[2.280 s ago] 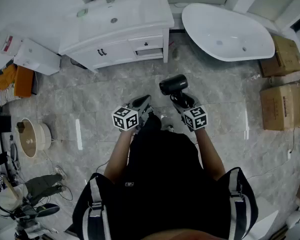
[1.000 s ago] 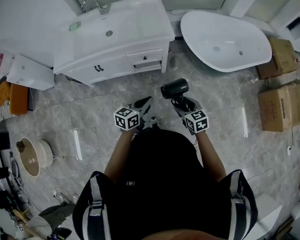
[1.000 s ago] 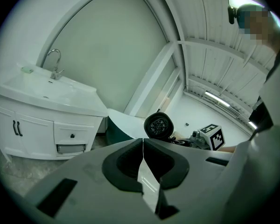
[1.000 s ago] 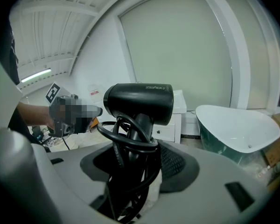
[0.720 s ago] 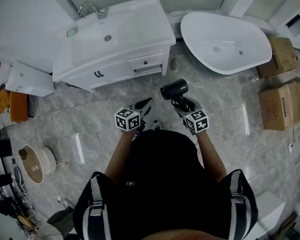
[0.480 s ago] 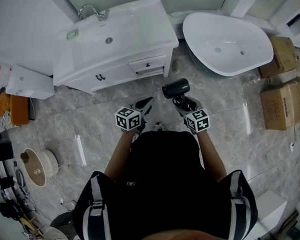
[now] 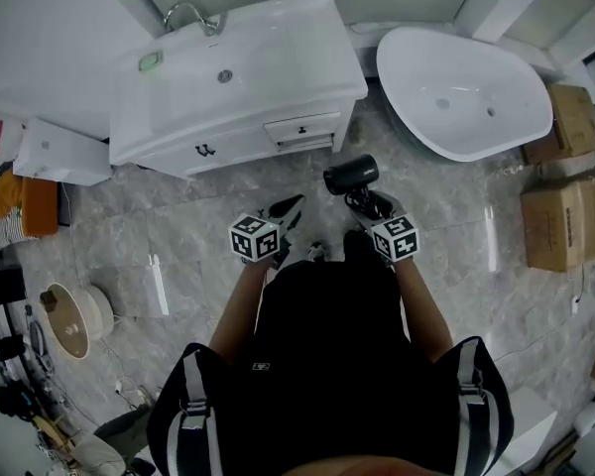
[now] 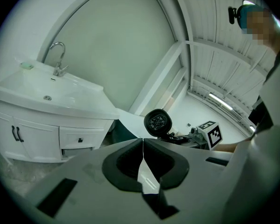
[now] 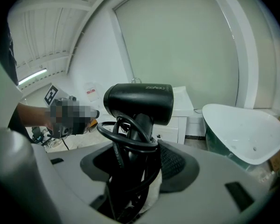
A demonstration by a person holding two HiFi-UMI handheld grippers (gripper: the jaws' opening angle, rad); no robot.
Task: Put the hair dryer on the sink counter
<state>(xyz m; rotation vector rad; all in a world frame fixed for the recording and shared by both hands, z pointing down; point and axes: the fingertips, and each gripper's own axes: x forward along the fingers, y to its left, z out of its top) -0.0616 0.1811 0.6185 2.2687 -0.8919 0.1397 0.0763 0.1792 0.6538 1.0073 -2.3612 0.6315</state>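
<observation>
A black hair dryer (image 7: 350,175) with its cord wound round the handle stands upright in my right gripper (image 7: 364,202), which is shut on the handle. In the right gripper view the hair dryer (image 9: 138,102) fills the middle, its handle and cord pinched between the pads of the gripper (image 9: 141,166). My left gripper (image 7: 289,210) is beside it, shut and holding nothing; its jaws (image 8: 142,148) meet. The white sink counter (image 7: 278,58) lies ahead across a strip of floor, with its faucet (image 7: 185,14) at the back. From the left gripper view the sink counter (image 8: 79,99) is at left.
A white bathtub (image 7: 463,92) stands right of the vanity. Cardboard boxes (image 7: 565,216) line the right wall. A white box (image 7: 61,153) and orange cloth (image 7: 20,198) sit at left, a round wooden stool (image 7: 69,320) lower left. Vanity drawers (image 7: 299,132) face me.
Both grippers and the hair dryer have been carried forward towards the vanity, which now sits closer in the head view. The grips are unchanged.
</observation>
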